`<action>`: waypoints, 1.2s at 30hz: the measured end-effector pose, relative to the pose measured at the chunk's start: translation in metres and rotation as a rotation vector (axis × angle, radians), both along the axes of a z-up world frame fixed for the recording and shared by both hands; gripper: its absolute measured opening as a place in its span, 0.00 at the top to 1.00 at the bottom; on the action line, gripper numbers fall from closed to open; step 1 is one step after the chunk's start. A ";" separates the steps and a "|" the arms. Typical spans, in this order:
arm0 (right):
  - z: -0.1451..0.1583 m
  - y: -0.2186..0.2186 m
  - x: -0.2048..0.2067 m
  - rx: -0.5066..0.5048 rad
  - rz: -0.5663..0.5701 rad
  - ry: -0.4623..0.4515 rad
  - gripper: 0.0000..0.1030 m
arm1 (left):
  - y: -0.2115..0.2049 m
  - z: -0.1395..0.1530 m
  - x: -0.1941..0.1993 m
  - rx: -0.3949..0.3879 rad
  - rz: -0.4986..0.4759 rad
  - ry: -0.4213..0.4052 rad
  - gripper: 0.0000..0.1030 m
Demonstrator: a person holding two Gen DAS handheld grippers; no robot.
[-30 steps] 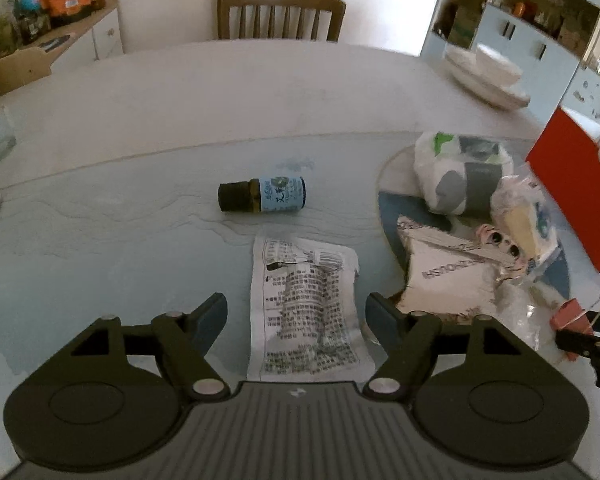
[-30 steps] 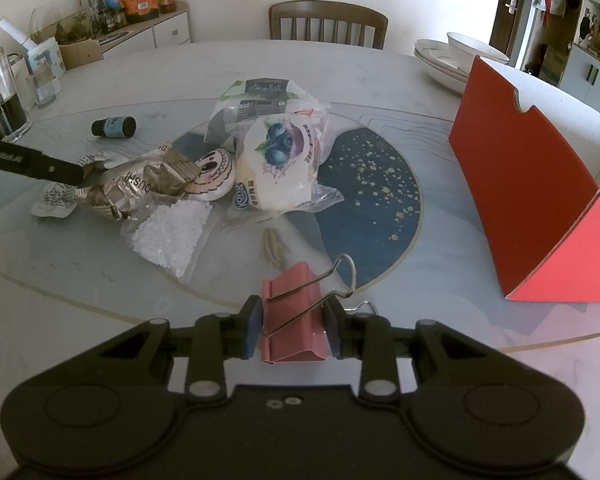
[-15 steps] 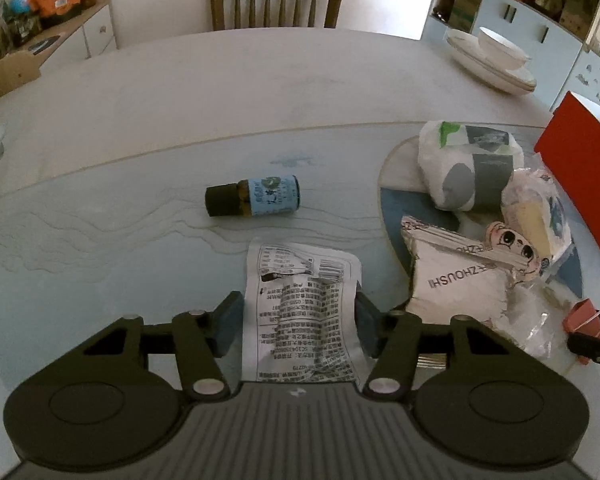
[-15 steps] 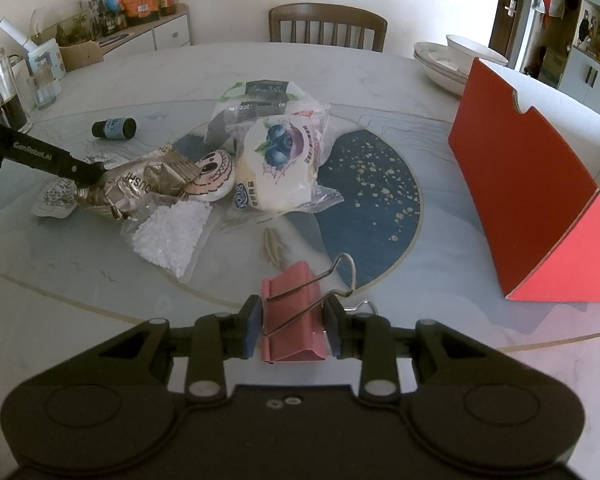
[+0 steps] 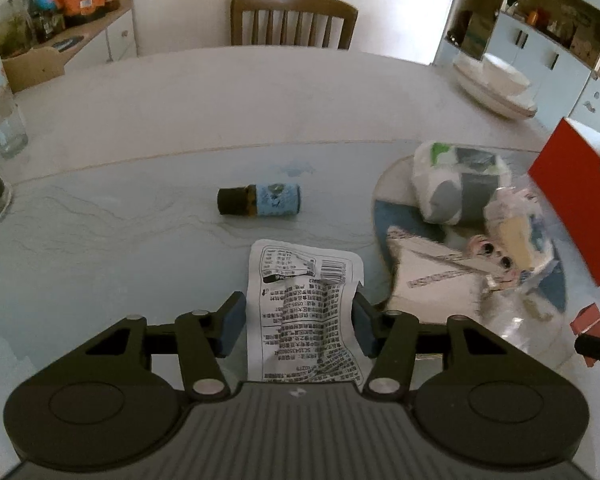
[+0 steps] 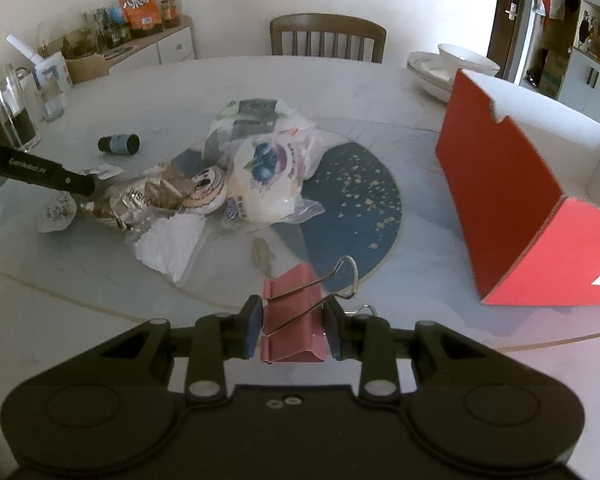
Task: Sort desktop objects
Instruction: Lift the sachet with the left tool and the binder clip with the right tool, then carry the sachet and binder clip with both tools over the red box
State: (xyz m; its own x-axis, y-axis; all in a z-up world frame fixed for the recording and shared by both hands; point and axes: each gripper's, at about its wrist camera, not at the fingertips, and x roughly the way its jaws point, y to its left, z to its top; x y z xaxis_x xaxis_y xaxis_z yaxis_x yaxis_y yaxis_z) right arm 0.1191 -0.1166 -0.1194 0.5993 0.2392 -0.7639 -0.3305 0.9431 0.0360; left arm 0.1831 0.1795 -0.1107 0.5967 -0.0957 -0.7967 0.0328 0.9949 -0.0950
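The left gripper (image 5: pixel 298 326) has its jaws spread to either side of the white printed sachet (image 5: pixel 306 320), which lies flat on the bench (image 5: pixel 100 272) with its long axis running straight away from the camera, along the fingers. The blue pads (image 5: pixel 232 326) sit just beside the sachet's 2 long edges; whether they already touch it cannot be told, and the packet looks slightly buckled between them. So the closing line crosses the sachet's short width, which is the squeeze this thin, crinkly packet will take best, though it may fold rather than lift cleanly.

Beyond the sachet, farther from the jaws, a small brown bottle (image 5: pixel 259 200) with a blue label lies on its side, crosswise to the sachet. To the sachet's right is the heap of snack packets (image 5: pixel 452 276) on the round blue mat (image 6: pixel 352 196).

The right gripper (image 6: pixel 292 324) is clamped on the pink binder clip (image 6: pixel 294 316), held off the bench, with the red box (image 6: pixel 512 208) standing open on the far side of the mat from the sachet, likely the drop place.
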 end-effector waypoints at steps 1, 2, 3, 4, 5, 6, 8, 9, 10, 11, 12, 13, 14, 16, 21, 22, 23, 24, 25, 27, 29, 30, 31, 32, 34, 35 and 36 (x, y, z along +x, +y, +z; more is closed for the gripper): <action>0.002 -0.003 0.000 0.005 -0.001 -0.003 0.69 | -0.002 0.004 -0.003 0.007 -0.003 -0.008 0.47; 0.005 -0.007 -0.001 0.012 -0.002 -0.006 0.69 | -0.005 0.008 -0.006 0.010 -0.004 -0.016 0.47; 0.007 -0.010 -0.001 0.017 -0.005 -0.008 0.69 | -0.008 0.012 -0.009 0.011 -0.004 -0.024 0.47; 0.010 -0.014 -0.001 0.022 -0.009 -0.010 0.69 | -0.012 0.016 -0.011 0.012 -0.006 -0.030 0.47; 0.012 -0.017 -0.001 0.028 -0.013 -0.011 0.69 | -0.015 0.021 -0.014 0.014 -0.008 -0.037 0.47; 0.015 -0.020 -0.002 0.034 -0.016 -0.013 0.69 | -0.018 0.024 -0.016 0.013 -0.011 -0.039 0.47; 0.021 -0.027 -0.002 0.045 -0.020 -0.017 0.69 | -0.025 0.031 -0.019 0.009 -0.020 -0.046 0.47; 0.023 -0.030 -0.002 0.049 -0.023 -0.019 0.69 | -0.030 0.035 -0.021 0.010 -0.023 -0.050 0.47; 0.026 -0.034 -0.003 0.053 -0.025 -0.021 0.69 | -0.034 0.037 -0.023 0.006 -0.026 -0.053 0.47; 0.029 -0.037 -0.003 0.057 -0.027 -0.024 0.69 | -0.038 0.039 -0.024 0.001 -0.029 -0.053 0.47; 0.032 -0.041 -0.003 0.061 -0.029 -0.026 0.69 | -0.043 0.042 -0.025 -0.006 -0.034 -0.051 0.47; 0.034 -0.045 -0.003 0.066 -0.030 -0.028 0.69 | -0.048 0.044 -0.026 -0.012 -0.038 -0.051 0.47; 0.037 -0.048 -0.003 0.069 -0.032 -0.029 0.69 | -0.055 0.047 -0.027 -0.016 -0.044 -0.052 0.47; 0.043 -0.056 -0.003 0.070 -0.038 -0.031 0.69 | -0.067 0.052 -0.028 -0.021 -0.059 -0.055 0.47; 0.056 -0.076 -0.003 0.069 -0.048 -0.044 0.69 | -0.102 0.064 -0.027 -0.035 -0.103 -0.071 0.47; 0.058 -0.081 -0.003 0.072 -0.049 -0.046 0.69 | -0.109 0.066 -0.027 -0.039 -0.113 -0.074 0.47; 0.061 -0.086 -0.003 0.075 -0.050 -0.052 0.69 | -0.117 0.069 -0.027 -0.038 -0.121 -0.079 0.47; 0.063 -0.089 -0.003 0.075 -0.051 -0.056 0.69 | -0.124 0.071 -0.026 -0.037 -0.131 -0.085 0.47; 0.066 -0.094 -0.002 0.074 -0.052 -0.061 0.69 | -0.132 0.072 -0.026 -0.036 -0.141 -0.091 0.47; 0.070 -0.103 -0.002 0.077 -0.056 -0.072 0.69 | -0.148 0.075 -0.024 -0.034 -0.158 -0.101 0.47; 0.073 -0.112 -0.001 0.074 -0.063 -0.080 0.69 | -0.162 0.078 -0.022 -0.038 -0.173 -0.107 0.47; 0.074 -0.117 0.000 0.074 -0.067 -0.084 0.69 | -0.169 0.080 -0.021 -0.039 -0.182 -0.110 0.47; 0.076 -0.123 0.001 0.075 -0.069 -0.087 0.69 | -0.177 0.081 -0.020 -0.037 -0.191 -0.114 0.47; 0.077 -0.129 0.002 0.077 -0.073 -0.091 0.69 | -0.185 0.083 -0.019 -0.037 -0.200 -0.119 0.47; 0.081 -0.140 0.003 0.080 -0.077 -0.099 0.69 | -0.201 0.086 -0.017 -0.036 -0.220 -0.127 0.47; 0.082 -0.146 0.004 0.080 -0.079 -0.104 0.69 | -0.207 0.087 -0.015 -0.037 -0.227 -0.130 0.47; 0.084 -0.152 0.005 0.079 -0.080 -0.109 0.69 | -0.215 0.089 -0.014 -0.040 -0.236 -0.132 0.47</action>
State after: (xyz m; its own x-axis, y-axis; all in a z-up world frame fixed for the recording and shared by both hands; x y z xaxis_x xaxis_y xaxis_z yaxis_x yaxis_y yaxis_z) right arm 0.1240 -0.2684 -0.0357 0.6971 0.2439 -0.6742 -0.2601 0.9623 0.0793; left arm 0.1686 -0.0352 -0.0219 0.6527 -0.2746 -0.7062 0.2784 0.9537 -0.1136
